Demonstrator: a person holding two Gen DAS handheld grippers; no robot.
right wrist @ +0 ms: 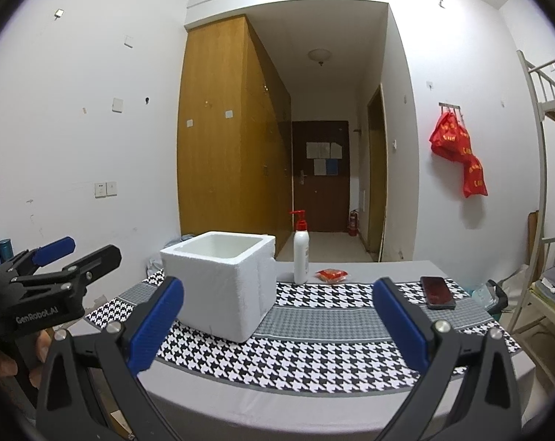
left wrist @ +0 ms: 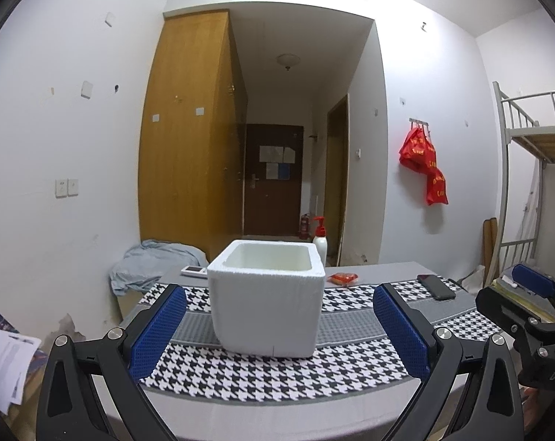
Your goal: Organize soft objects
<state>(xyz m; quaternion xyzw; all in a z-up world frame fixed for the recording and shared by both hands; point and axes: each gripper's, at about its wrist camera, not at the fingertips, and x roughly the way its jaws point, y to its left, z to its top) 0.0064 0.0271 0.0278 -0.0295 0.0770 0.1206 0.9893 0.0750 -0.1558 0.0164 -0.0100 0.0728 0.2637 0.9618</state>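
A white foam box [left wrist: 266,299] stands open-topped on a houndstooth cloth [left wrist: 277,371] on the table; it also shows in the right wrist view [right wrist: 218,283]. A small red soft packet [left wrist: 342,278] lies behind it, also in the right wrist view [right wrist: 331,275]. My left gripper [left wrist: 277,325] is open and empty, its blue pads either side of the box, short of it. My right gripper [right wrist: 277,321] is open and empty, to the right of the box.
A white pump bottle with a red top [right wrist: 300,253] stands behind the box. A black phone [right wrist: 437,291] lies at the right of the cloth. A remote [left wrist: 194,271] and a crumpled blue cloth [left wrist: 152,261] lie at the back left. A bunk bed [left wrist: 530,183] stands on the right.
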